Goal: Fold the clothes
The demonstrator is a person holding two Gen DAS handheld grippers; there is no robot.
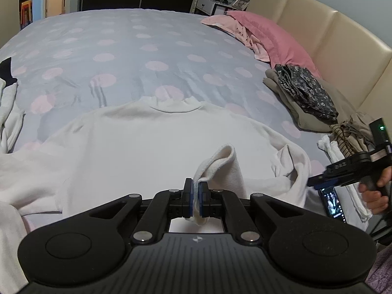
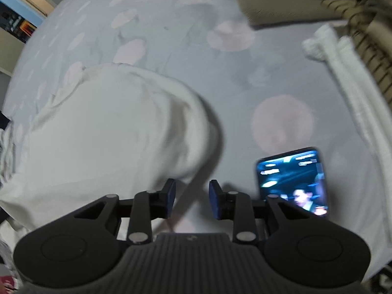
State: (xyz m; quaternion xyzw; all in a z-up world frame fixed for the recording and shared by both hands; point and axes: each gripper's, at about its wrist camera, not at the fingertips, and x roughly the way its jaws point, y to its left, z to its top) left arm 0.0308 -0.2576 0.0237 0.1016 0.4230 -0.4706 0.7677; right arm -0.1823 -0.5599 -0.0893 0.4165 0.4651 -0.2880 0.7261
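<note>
A white sweater (image 1: pixel 156 142) lies flat in the middle of the left wrist view, on a bed cover (image 1: pixel 137 46) that is grey-blue with big pink dots. The left gripper (image 1: pixel 195 197) is low in the middle of that view. Its two blue pads are squeezed tight on a soft ribbed cuff (image 1: pixel 215 161) of the sweater, which loops up above them.

Only this view shows the pink pillows (image 1: pixel 264 36) at the upper right, the smooth cream headboard (image 1: pixel 325 31), and a pile of folded clothes (image 1: pixel 303 95) with a dark flowery one on top. It also shows the right gripper (image 1: pixel 316 180) from the side, at the right edge, held by a hand (image 1: pixel 374 193).

The right wrist view is blurry. It shows the right gripper (image 2: pixel 191 199) from behind, with its pads wide apart and nothing between them, over the rounded edge of the sweater (image 2: pixel 117 127). A phone (image 2: pixel 292 180) with a bright screen lies flat at the lower right. A bumpy white cloth (image 2: pixel 343 78) lies at the right.
</note>
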